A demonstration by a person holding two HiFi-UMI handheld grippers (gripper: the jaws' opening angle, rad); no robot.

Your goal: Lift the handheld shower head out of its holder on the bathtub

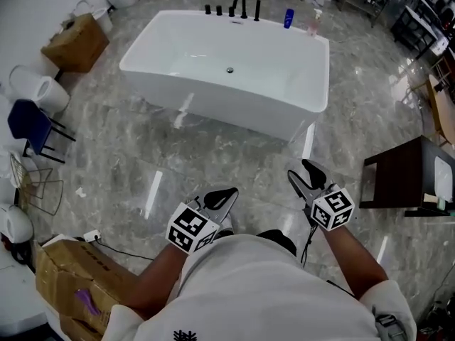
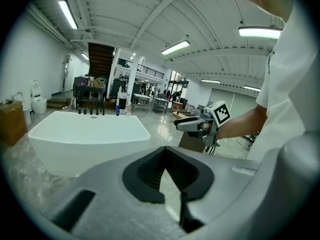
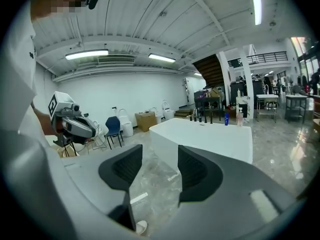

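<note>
L tool [image 1: 226,194] pressed together, nothing in it. R tool [image 1: 301,170] spread wide, empty, only floor [image 1: 234,162] seen thru the gap. I hold both low in front of me, well apart from bathtub [image 1: 213,84] at 12 o'clock. Shower head [image 1: 257,10] stands upright w/ the black fittings on tub's far rim, approx 12-1 o'clock. Blue bottle [image 1: 288,18] near it at its 3 o'clock.
</note>
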